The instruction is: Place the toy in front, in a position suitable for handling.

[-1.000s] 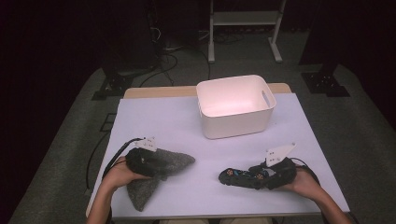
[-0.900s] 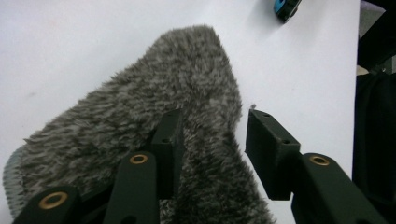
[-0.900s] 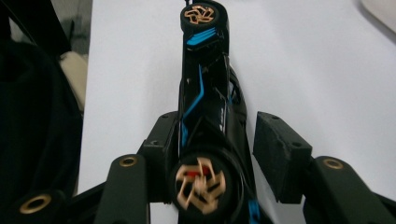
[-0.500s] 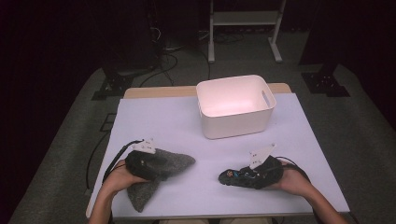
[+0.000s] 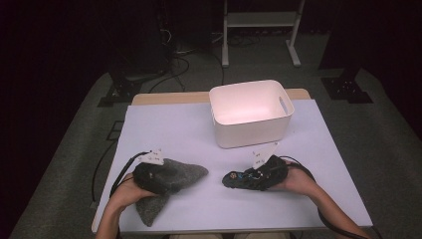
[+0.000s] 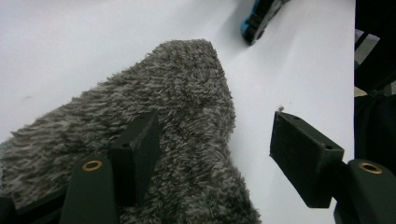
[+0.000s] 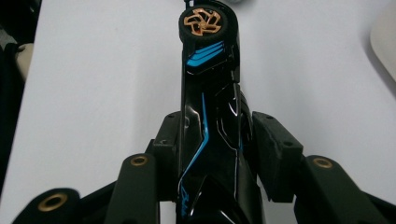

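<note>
Now L gripper (image 6: 210,158) fingers just opened, apart over grey fuzzy cloth (image 6: 154,130); R gripper (image 7: 219,149) clamps toy car (image 7: 210,107).

Premises present as a recording lab or studio. Dark surrounds enclose a lit white table (image 5: 174,129); beyond the table stand a metal stand frame (image 5: 259,30), loose floor cables (image 5: 174,62) and grey carpet (image 5: 74,164).

My tabletop (image 5: 179,124) was pale lilac-white. On it sat a white tub (image 5: 250,112) toward the far edge, a grey fuzzy cloth (image 5: 169,181) near left, and a black toy car (image 5: 249,178) near right.
</note>
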Available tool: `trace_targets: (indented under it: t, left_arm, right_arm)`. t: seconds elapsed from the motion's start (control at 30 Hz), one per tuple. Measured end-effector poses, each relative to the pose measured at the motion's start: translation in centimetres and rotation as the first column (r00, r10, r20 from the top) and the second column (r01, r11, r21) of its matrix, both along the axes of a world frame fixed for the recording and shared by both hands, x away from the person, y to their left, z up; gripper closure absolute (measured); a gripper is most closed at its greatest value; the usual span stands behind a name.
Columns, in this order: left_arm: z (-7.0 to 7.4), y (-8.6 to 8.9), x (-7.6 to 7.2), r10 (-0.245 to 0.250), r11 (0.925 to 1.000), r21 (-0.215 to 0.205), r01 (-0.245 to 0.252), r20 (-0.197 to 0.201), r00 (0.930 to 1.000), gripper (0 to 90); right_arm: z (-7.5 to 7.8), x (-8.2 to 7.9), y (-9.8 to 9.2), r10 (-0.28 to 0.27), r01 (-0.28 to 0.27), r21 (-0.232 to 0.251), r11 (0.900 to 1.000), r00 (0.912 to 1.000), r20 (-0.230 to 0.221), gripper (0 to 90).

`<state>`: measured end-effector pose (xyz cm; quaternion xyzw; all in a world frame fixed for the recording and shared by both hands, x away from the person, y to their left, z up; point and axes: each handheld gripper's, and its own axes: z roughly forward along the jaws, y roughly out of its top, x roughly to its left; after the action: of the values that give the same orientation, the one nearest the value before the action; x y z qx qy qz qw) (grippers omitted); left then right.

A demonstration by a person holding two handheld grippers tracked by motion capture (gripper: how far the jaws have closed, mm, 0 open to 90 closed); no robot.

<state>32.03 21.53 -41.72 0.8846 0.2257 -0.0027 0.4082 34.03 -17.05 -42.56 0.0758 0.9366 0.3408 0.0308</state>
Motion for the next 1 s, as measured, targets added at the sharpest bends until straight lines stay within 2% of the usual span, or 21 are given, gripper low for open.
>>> trace_targets:
  t: [0.17,0.23,0.37,0.53,0.63,0.67,0.83,1.0]
  left_arm:
    - [-0.1,-0.1,0.0,-0.003,1.0,0.001,0.003,-0.004,1.0,32.4]
    - [-0.1,-0.2,0.0,-0.005,1.0,0.004,0.005,-0.007,1.0,32.0]
    - [-0.2,-0.3,0.0,-0.008,0.9999,0.009,0.008,-0.007,0.9999,31.0]
    - [-0.3,-0.4,-0.1,-0.008,0.9999,0.012,0.008,-0.012,0.9999,30.6]
    - [-0.4,-0.4,-0.1,-0.008,0.9999,0.014,0.008,-0.02,0.9998,30.5]
    - [-0.4,-0.5,-0.1,-0.013,0.9998,0.016,0.013,-0.023,0.9997,30.6]
    - [-0.4,-0.8,-0.2,-0.022,0.9995,0.022,0.023,-0.024,0.9995,30.6]
    - [-0.4,-0.8,-0.2,-0.023,0.9995,0.021,0.023,-0.023,0.9995,30.5]
  right_arm:
    - [-0.2,-0.1,0.2,-0.011,0.011,0.025,1.0,0.9999,-0.005,53.7]
    - [-0.2,-0.2,0.0,-0.016,0.017,0.037,0.999,0.9994,-0.03,50.3]
    - [0.0,-0.7,-0.3,-0.03,0.039,0.092,0.995,0.9939,-0.106,41.7]
    - [0.1,-1.2,-0.4,-0.042,0.054,0.095,0.994,0.9921,-0.118,35.0]
    - [0.2,-1.8,-0.7,-0.055,0.063,0.094,0.994,0.9949,-0.085,31.1]
    - [0.2,-1.9,-0.8,-0.065,0.073,0.093,0.993,0.9938,-0.09,30.3]
    - [0.1,-2.2,-1.5,-0.081,0.092,0.115,0.989,0.9917,-0.1,32.1]
    - [0.2,-2.2,-1.2,-0.057,0.072,0.121,0.99,0.991,-0.121,35.0]
